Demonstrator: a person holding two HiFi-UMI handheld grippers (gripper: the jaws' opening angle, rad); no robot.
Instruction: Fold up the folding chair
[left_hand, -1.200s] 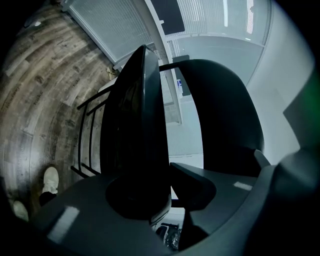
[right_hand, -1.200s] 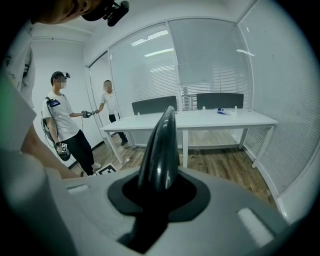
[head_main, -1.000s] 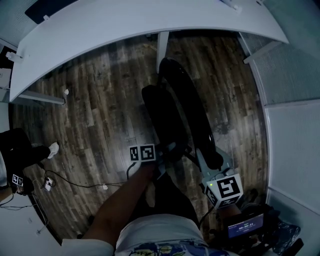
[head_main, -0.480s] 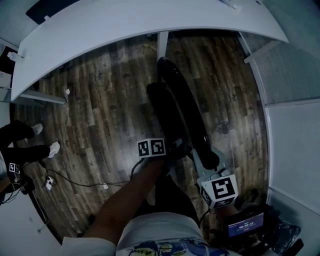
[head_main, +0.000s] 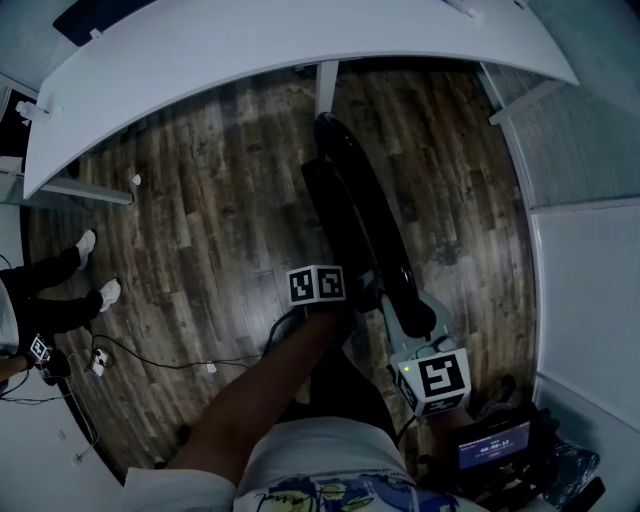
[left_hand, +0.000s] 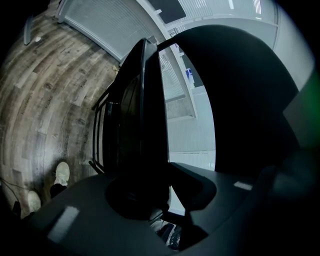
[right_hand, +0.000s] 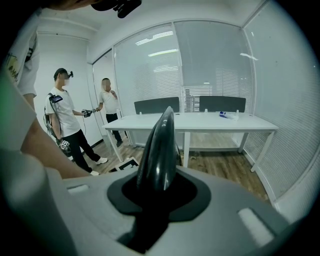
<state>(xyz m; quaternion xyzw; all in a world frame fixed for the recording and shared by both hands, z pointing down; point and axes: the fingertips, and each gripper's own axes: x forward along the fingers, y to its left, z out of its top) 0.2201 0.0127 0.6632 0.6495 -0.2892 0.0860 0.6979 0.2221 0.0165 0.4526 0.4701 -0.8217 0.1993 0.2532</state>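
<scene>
Black glossy folding chair (head_main: 362, 215), nearly flat just before the long white table (head_main: 200, 60), sits clamped at seat edge by your left gripper (head_main: 356, 298) and backrest top by your right gripper (head_main: 418, 326), so an uneven push could let slick plastic slip and topple it.

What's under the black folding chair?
Brown wooden floor lies under the folding chair. From the head view, the patch right beneath it is covered by the chair itself.

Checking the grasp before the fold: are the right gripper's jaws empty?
No, the right gripper is clamped on the glossy black edge of the folding chair.
</scene>
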